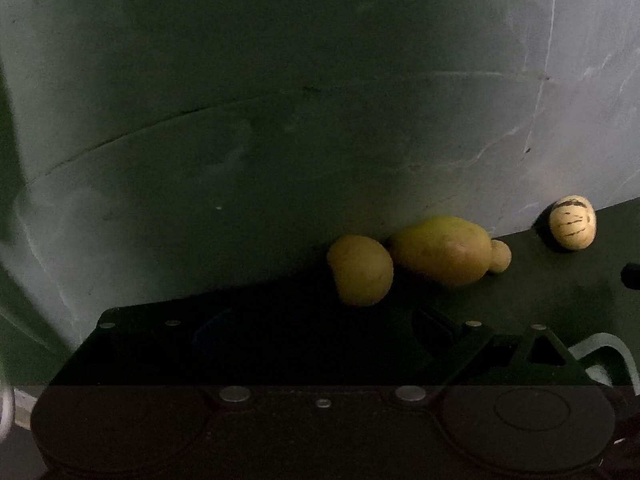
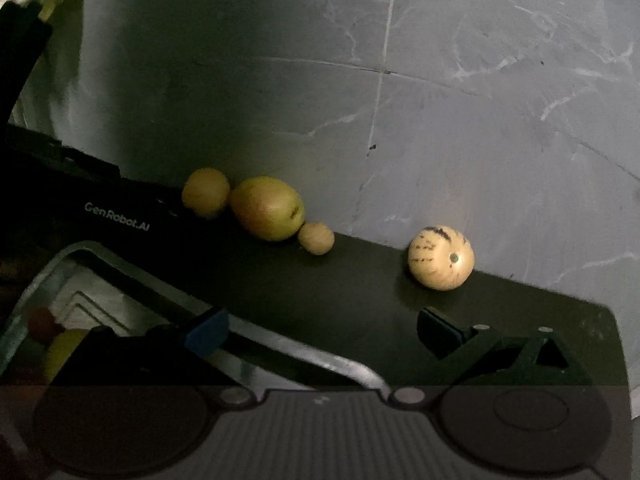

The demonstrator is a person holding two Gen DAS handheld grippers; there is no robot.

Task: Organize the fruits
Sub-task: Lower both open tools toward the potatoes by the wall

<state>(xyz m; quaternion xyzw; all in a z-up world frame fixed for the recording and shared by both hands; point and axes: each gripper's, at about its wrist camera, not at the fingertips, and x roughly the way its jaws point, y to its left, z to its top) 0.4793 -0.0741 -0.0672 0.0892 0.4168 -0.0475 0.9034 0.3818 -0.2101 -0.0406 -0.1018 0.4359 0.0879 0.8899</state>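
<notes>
Four fruits wait along the back edge of a dark table [image 2: 360, 300], against a grey marbled wall [image 2: 480, 80] — a mango [image 2: 267, 208] flanked by two smaller yellow fruits [image 2: 206, 197], with a cream, dark-streaked pepino melon [image 2: 441, 258] set well apart. The right gripper [image 2: 324, 334] stands open over the rim of a metal tray [image 2: 280, 346] already holding fruit. The left gripper [image 1: 320, 332] is too dark to judge. The likely next move: a reach to the melon, needing a wide, gentle grip.

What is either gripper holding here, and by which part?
Nothing. The right gripper is open and empty above the tray. The left gripper appears open too; the fruits, including the striped fruit, lie untouched on the table.
</notes>
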